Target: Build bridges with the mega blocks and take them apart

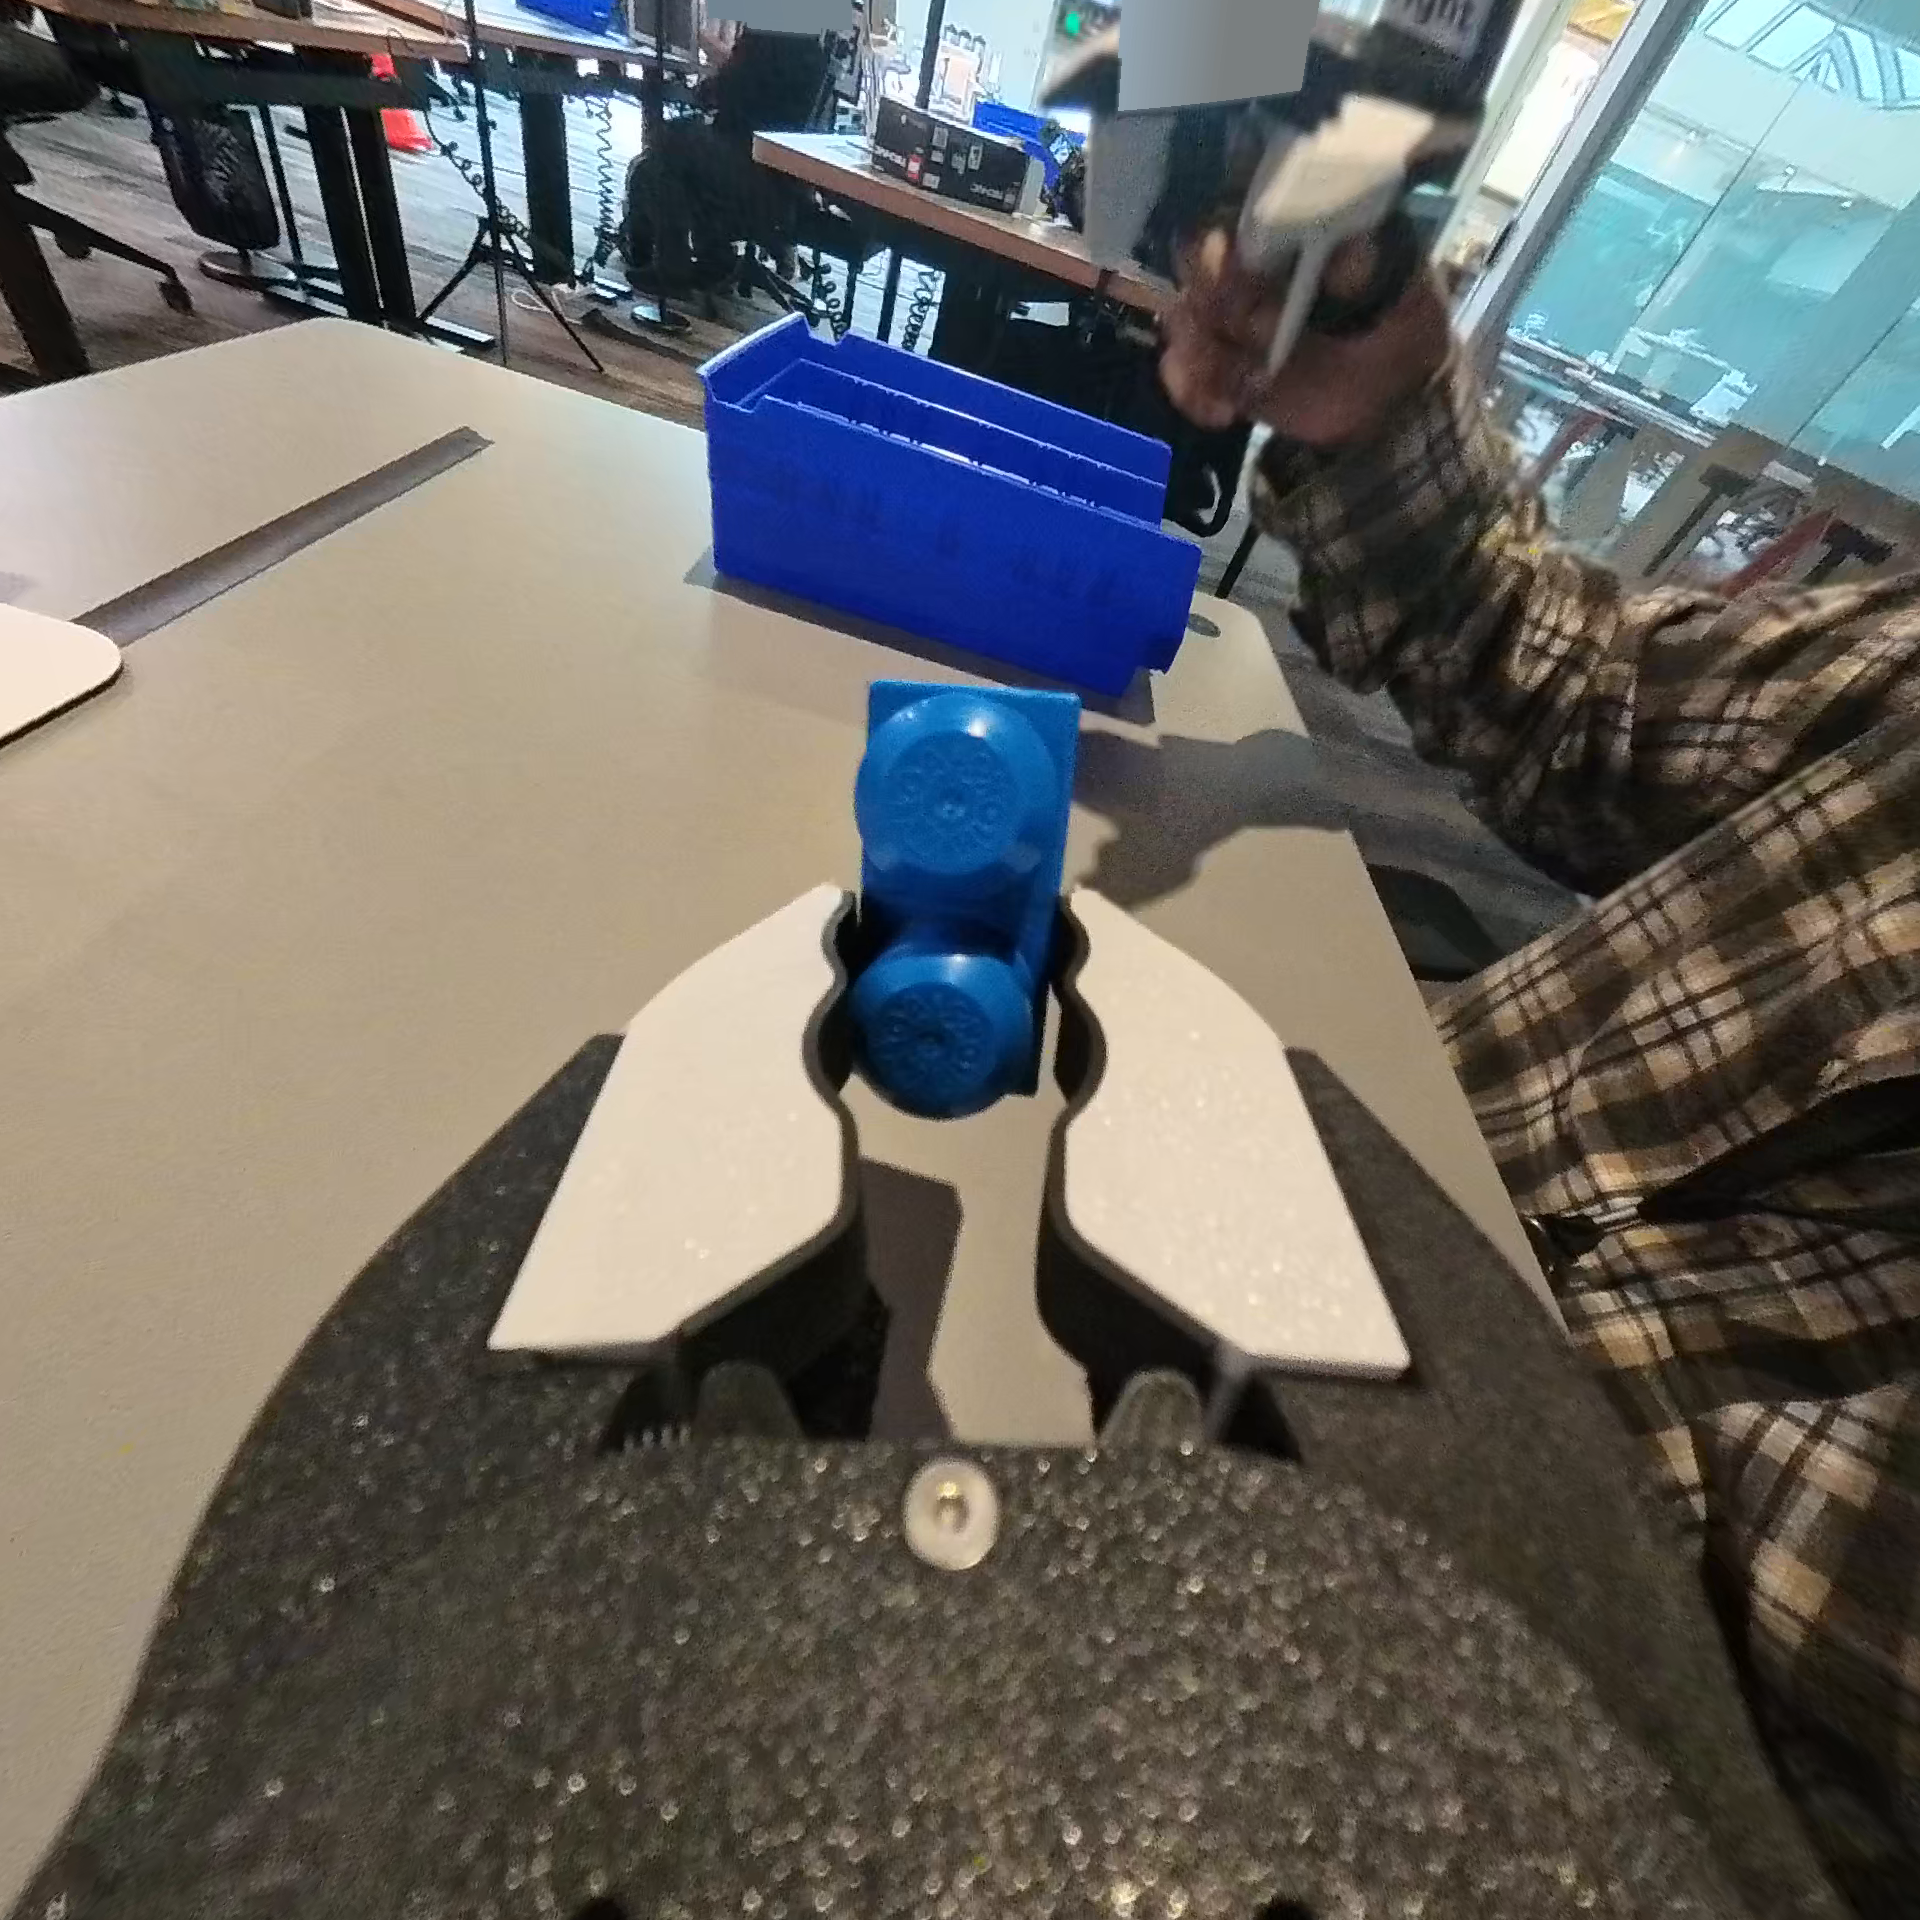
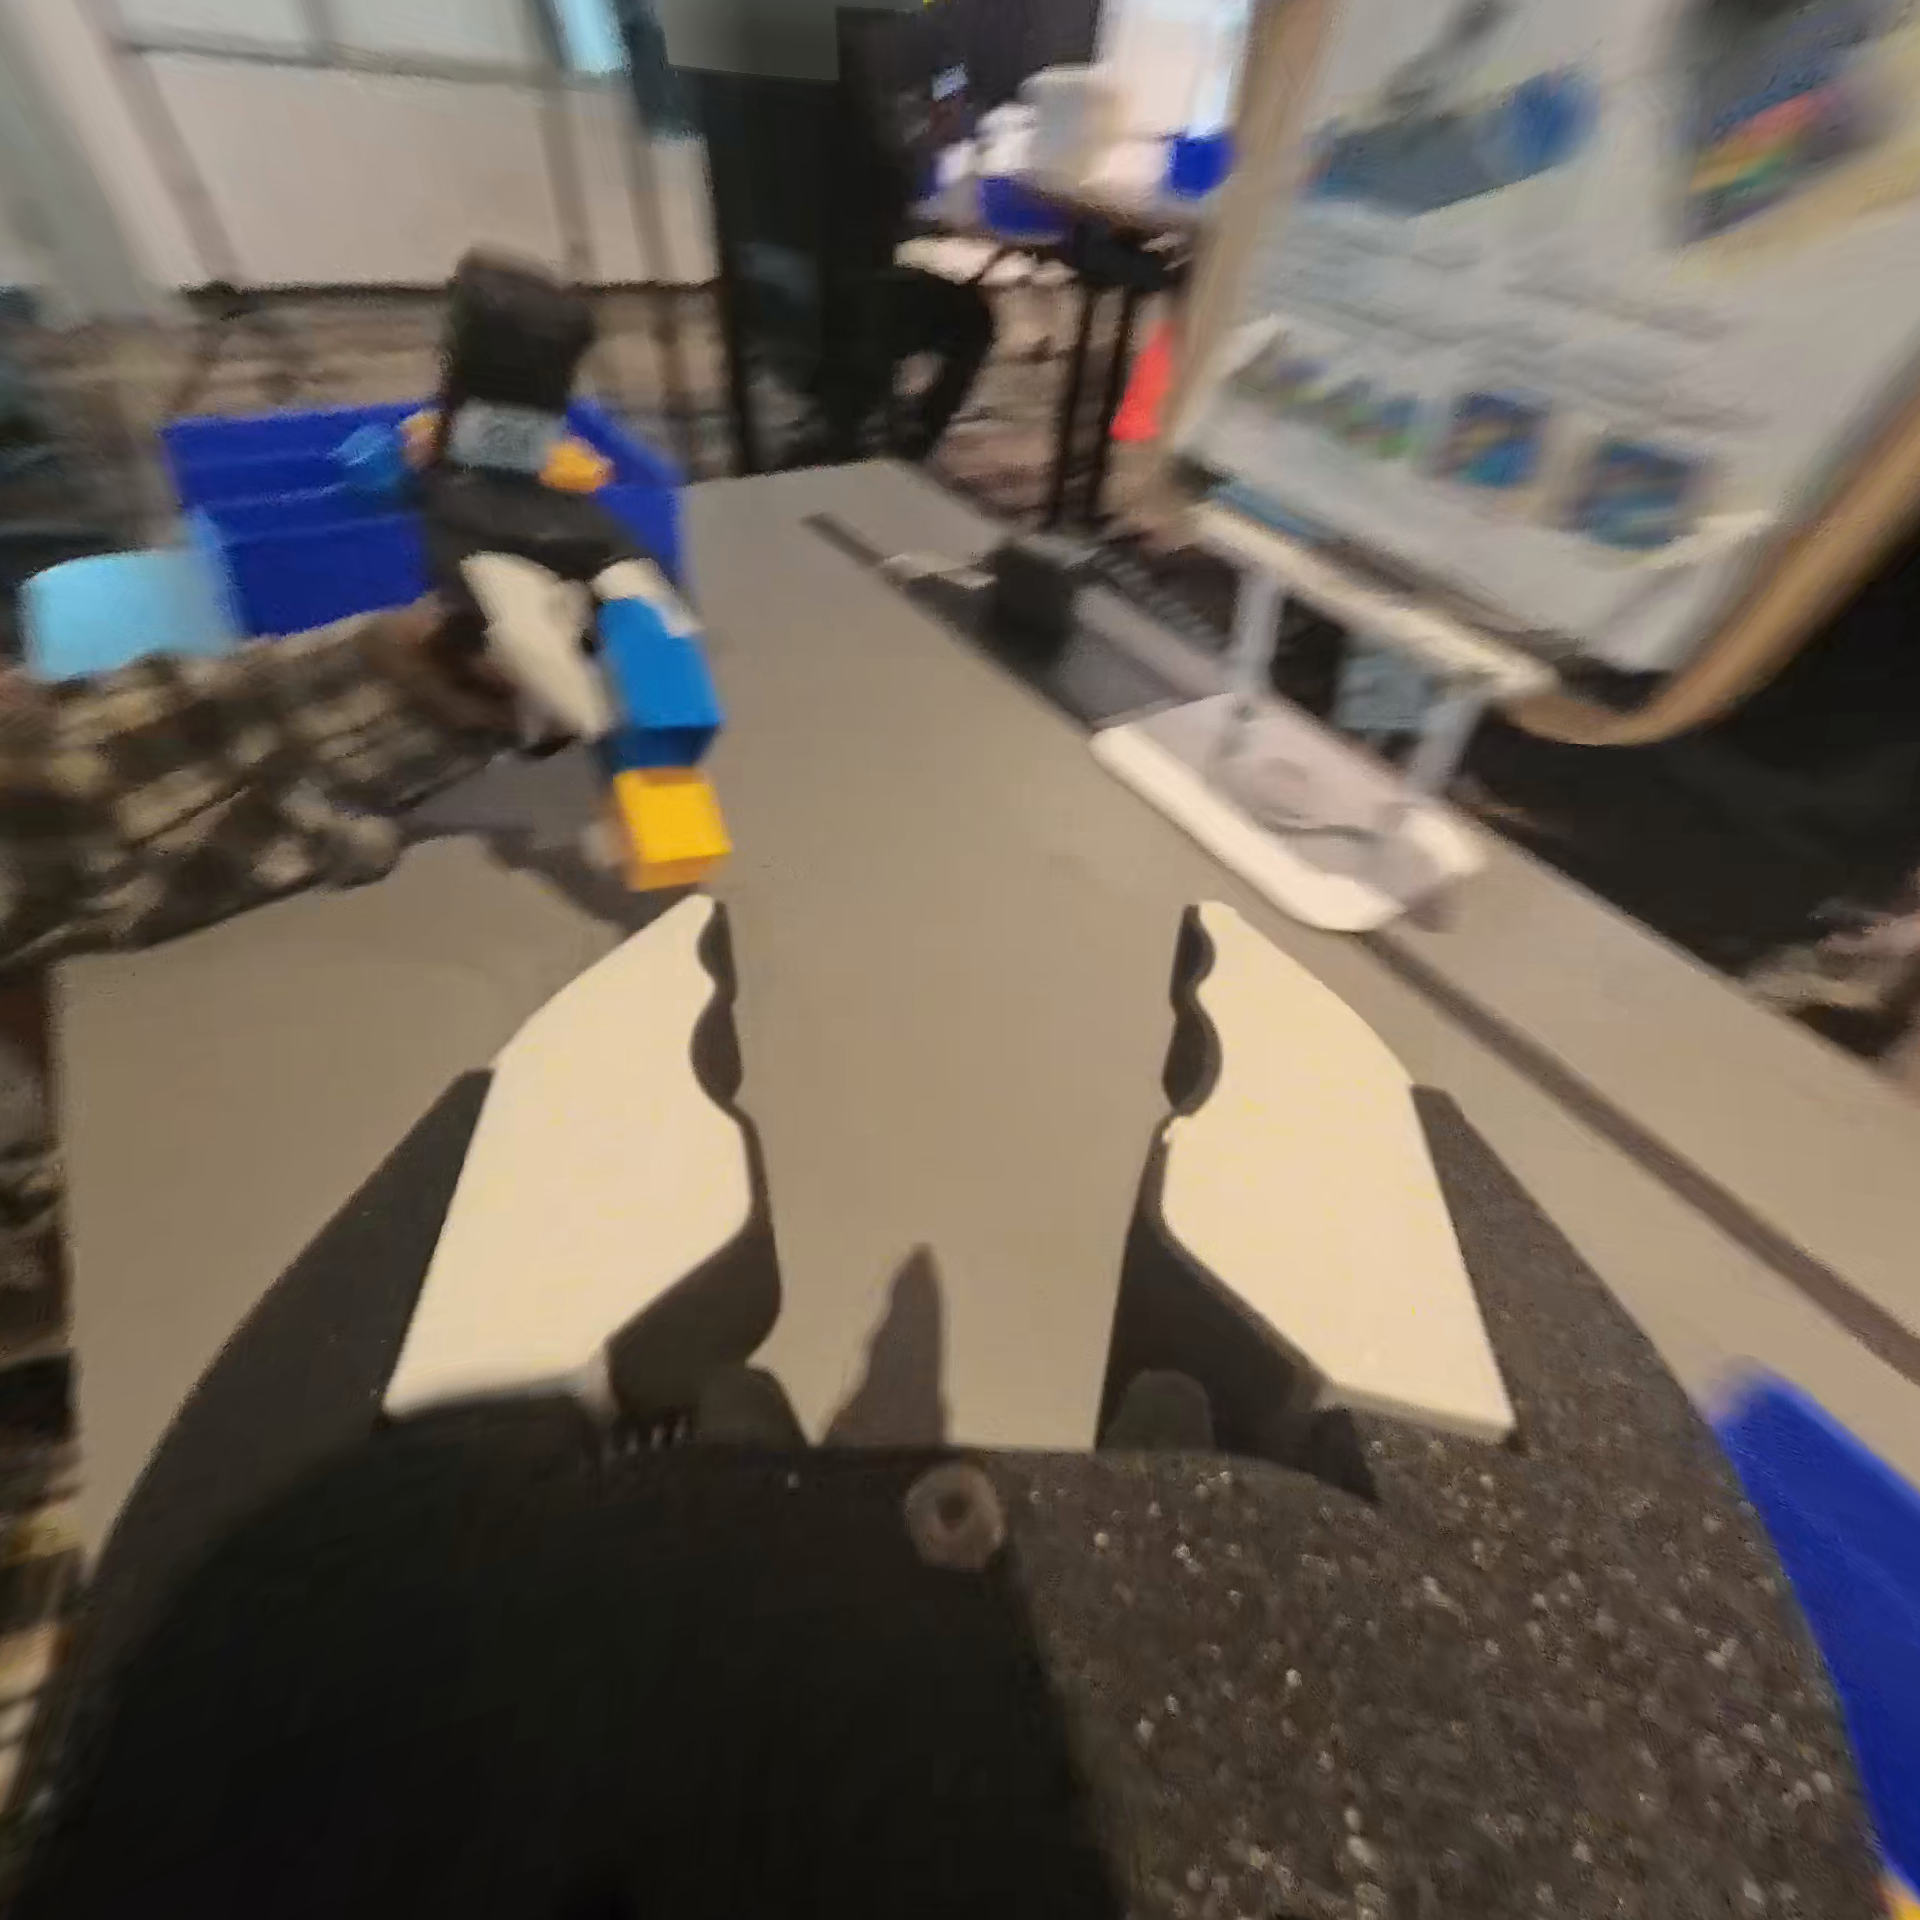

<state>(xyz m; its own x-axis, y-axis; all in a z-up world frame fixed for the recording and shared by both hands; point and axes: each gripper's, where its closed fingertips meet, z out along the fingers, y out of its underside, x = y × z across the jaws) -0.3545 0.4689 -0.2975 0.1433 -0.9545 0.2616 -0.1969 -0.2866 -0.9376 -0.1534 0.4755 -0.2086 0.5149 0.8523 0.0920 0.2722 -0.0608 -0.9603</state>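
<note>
left wrist view: left tool (image 1: 951, 925) clamps blue block (image 1: 961, 831), yellow block (image 2: 670, 831) below it | right tool (image 2: 951, 935) spread wide, empty, above tabletop (image 2: 935, 727) | blue bin (image 1: 935, 520) behind

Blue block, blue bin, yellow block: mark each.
blue block (image 1: 961, 800), left wrist view, upper stud face.
blue bin (image 1: 956, 582), left wrist view, near side wall.
yellow block (image 2: 670, 826), right wrist view, front face.

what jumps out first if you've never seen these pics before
The blue block clamped in the left gripper fills the centre of the left wrist view, studs facing the camera. In the right wrist view a yellow block shows below it. The right gripper hangs open and empty above the grey table.
</note>
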